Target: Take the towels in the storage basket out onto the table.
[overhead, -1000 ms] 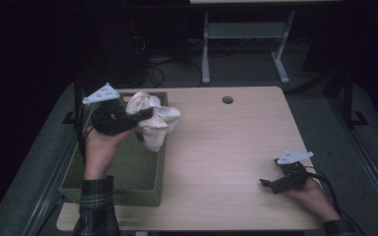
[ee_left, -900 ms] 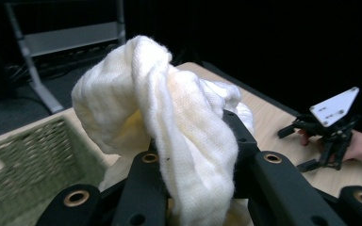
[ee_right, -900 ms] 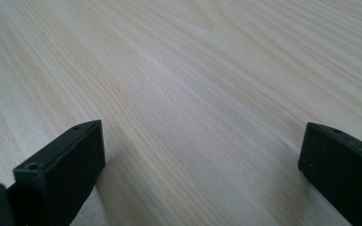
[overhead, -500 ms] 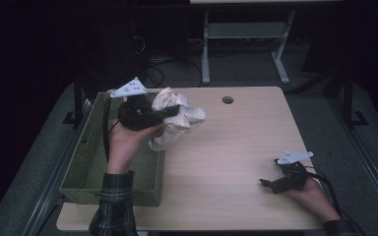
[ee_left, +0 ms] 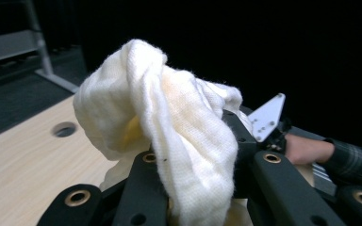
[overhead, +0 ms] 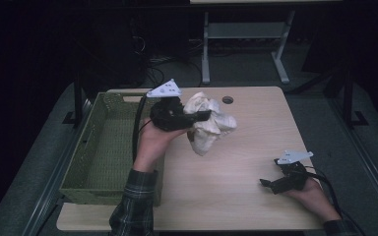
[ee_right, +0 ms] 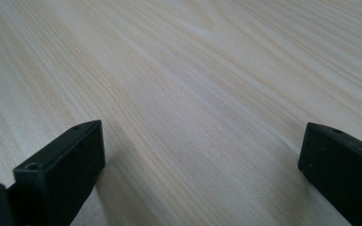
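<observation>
High view: the left tongs (overhead: 199, 117) are seen clamped on a crumpled cream-white cotton cloth (overhead: 209, 123), which is held in the air above the pale wooden worktop (overhead: 246, 162), just beside the near-right rim of the olive-green woven plastic basket (overhead: 98, 147). In the left gripper view the bunched cloth (ee_left: 169, 136) is pinched between the two black jaws, which stand narrowly apart with fabric packed between them, and its loose folds rise in front of the camera. The step in hand is judged to be the carrying of the cloth from the basket out over the open worktop. For the next move, a lowering onto bare wood near the middle is probably called for, then a release, or a second hold by the other hand so that the cloth can be spread. The right tongs (overhead: 270, 184) are rested on the worktop near its right front corner, well apart from the cloth; in the right gripper view their jaws are spread wide over bare wood (ee_right: 193, 108) with nothing between them.
</observation>
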